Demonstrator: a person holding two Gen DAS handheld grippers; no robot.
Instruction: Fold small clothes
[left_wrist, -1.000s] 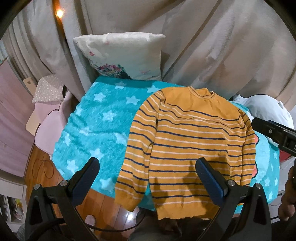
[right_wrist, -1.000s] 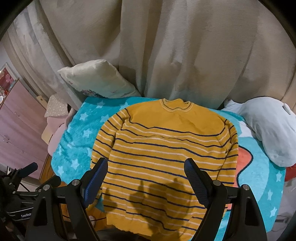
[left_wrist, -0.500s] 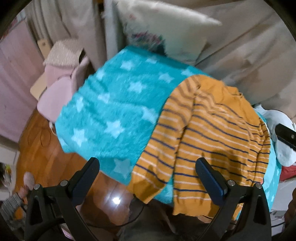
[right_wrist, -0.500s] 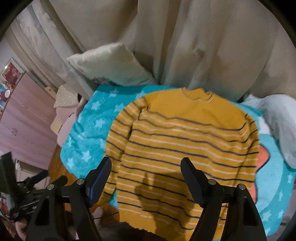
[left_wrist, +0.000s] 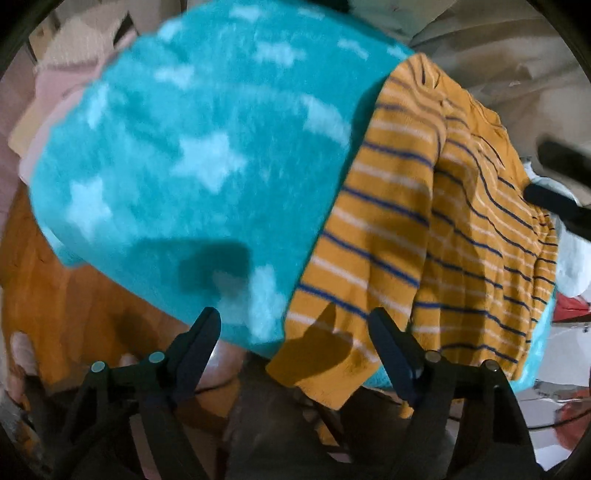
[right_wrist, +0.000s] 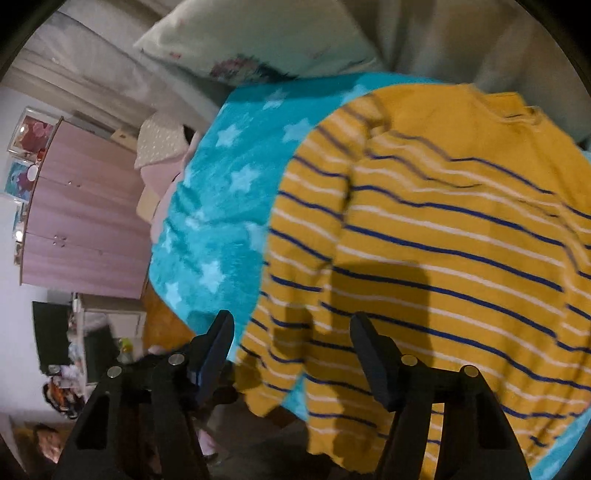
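Observation:
A small mustard-yellow sweater (right_wrist: 443, 236) with navy and white stripes lies flat on a teal star-patterned blanket (right_wrist: 221, 206), neck toward the curtain. In the left wrist view the same sweater (left_wrist: 424, 229) fills the right half, its left sleeve cuff (left_wrist: 325, 373) hanging near the blanket's (left_wrist: 192, 155) front edge. My left gripper (left_wrist: 295, 328) hovers just above that cuff, jaws closing, pads not pressing on it. My right gripper (right_wrist: 291, 332) hangs over the sleeve and hem at the sweater's lower left, jaws also closing, with nothing gripped.
A white floral pillow (right_wrist: 251, 40) leans on the beige curtain behind the blanket. Pink cabinets (right_wrist: 85, 221) and a pink cushioned seat (right_wrist: 159, 158) stand to the left. Wooden floor (left_wrist: 74, 306) shows below the blanket's edge. A white plush (left_wrist: 576, 258) lies at the right.
Both grippers have dropped toward the sweater's near left side and tilted downward, so the sweater and blanket loom larger. Both pairs of jaws stand narrower than before.

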